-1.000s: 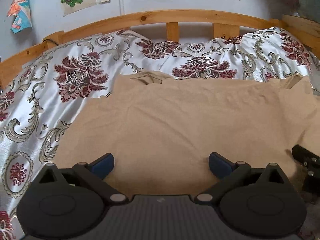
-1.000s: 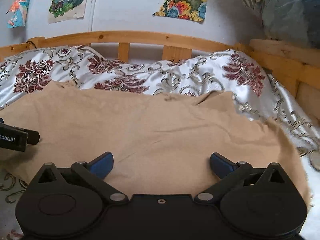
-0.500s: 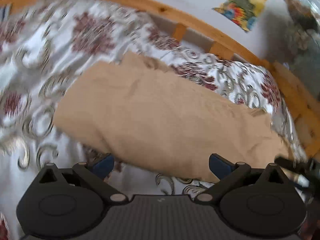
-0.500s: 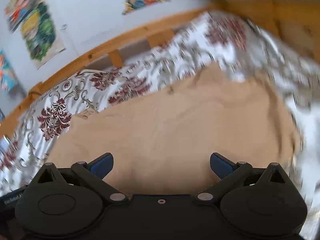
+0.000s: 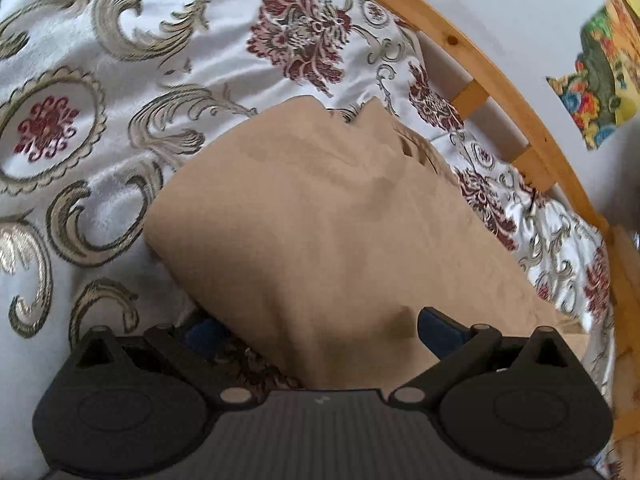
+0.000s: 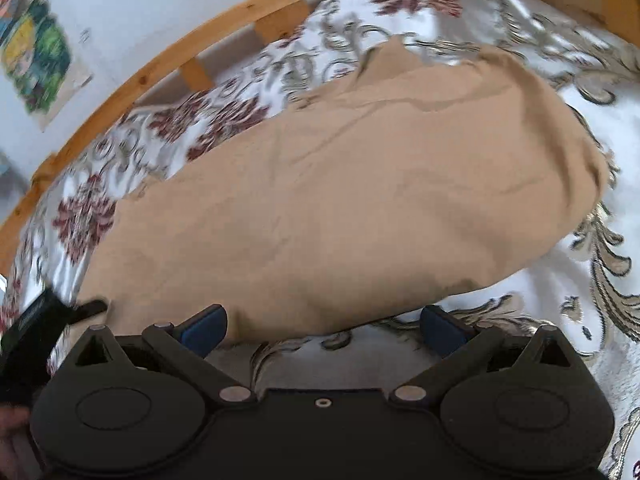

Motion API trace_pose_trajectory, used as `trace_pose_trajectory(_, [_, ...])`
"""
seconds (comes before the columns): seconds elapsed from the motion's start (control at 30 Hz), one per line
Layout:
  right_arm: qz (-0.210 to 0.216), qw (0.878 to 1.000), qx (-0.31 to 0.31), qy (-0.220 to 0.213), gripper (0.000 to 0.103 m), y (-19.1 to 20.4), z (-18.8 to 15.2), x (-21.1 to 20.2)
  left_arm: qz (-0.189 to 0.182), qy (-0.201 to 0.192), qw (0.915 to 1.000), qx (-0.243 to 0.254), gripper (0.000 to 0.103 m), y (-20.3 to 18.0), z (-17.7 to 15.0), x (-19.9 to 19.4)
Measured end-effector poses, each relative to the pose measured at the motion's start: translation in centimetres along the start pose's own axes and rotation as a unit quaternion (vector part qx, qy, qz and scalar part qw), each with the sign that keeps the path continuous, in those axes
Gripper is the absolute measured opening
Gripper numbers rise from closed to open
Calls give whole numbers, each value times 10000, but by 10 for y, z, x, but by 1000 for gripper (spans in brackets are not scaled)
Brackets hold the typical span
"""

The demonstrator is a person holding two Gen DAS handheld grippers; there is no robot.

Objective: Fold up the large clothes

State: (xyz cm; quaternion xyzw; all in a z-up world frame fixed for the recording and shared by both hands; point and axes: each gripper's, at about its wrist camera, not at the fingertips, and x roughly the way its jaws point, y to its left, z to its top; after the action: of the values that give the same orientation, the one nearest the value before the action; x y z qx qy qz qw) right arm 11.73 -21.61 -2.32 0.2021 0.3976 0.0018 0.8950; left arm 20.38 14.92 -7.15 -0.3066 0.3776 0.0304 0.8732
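Garment (image 6: 340,200) lies on floral bedspread (image 6: 580,300).

Both wrist cams close, share garment (image 5: 320,216).

Left claw (image 5: 320,330) matte black, two round disc housings, angled linkage arms with silver pivot screws, dark blue finger pads (image 5: 440,330), ribbed grey centre plate, right claw (image 6: 322,330) alike, smooth black plate with one small centre screw
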Motion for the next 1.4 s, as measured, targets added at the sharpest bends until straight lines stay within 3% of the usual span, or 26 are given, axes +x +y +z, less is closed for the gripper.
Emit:
trace_pose_trajectory(0.13, [-90,9985,-524,-152,102,20,-4,-8,-4,56,9997,221,102,-4,-1,0])
trace_pose_trajectory(0.27, [-154,9900,-1241,-659,102,43,-9,-28,-87,186,9993,300,102,-1,-1,-5])
trace_pose_trajectory(0.4, [-269,9580,-2245,-1766,102,63,-11,-32,-104,225,9991,340,103,-1,-5,-9])
trace_pose_trajectory(0.53, [-1089,9164,-2943,-2484,102,61,0,0,-81,270,9985,460,103,-4,-6,-8])
trace_pose_trajectory(0.6, [-1498,9019,-3158,-2539,102,55,6,22,-77,237,9988,430,102,-3,-4,-7])
trace_pose_trajectory(0.7, [-1894,9087,-3032,-2155,102,44,16,50,2,123,9997,215,101,-1,-1,-4])
trace_pose_trajectory(0.83, [-1635,9252,-2871,-1866,102,33,15,71,276,-104,9996,-10,90,-3,3,0])
trace_pose_trajectory(0.9, [-1584,9281,-2811,-1860,102,30,17,73,276,-180,9994,-100,72,-3,4,-2])
trace_pose_trajectory(1.07, [-1534,9292,-2800,-1860,102,32,14,70,146,-262,9995,-80,45,-3,7,-9])
trace_pose_trajectory(1.1, [-1531,9293,-2802,-1858,102,32,14,70,207,-315,9993,-12,33,-6,7,-12])
trace_pose_trajectory(1.13, [-1525,9301,-2786,-1847,102,32,13,70,275,-352,9989,111,30,-10,8,-16])
trace_pose_trajectory(1.17, [-1508,9314,-2759,-1832,102,31,13,69,336,-385,9983,267,17,-14,9,-19])
trace_pose_trajectory(1.2, [-1498,9325,-2734,-1821,102,31,13,69,439,-451,9969,474,12,-21,10,-24])
trace_pose_trajectory(1.3, [-1498,9340,-2705,-1787,102,31,13,68,410,-640,9913,1078,8,-45,14,-39])
trace_pose_trajectory(1.4, [-1473,9375,-2632,-1737,102,29,16,68,310,-949,9750,1987,8,-84,13,-57])
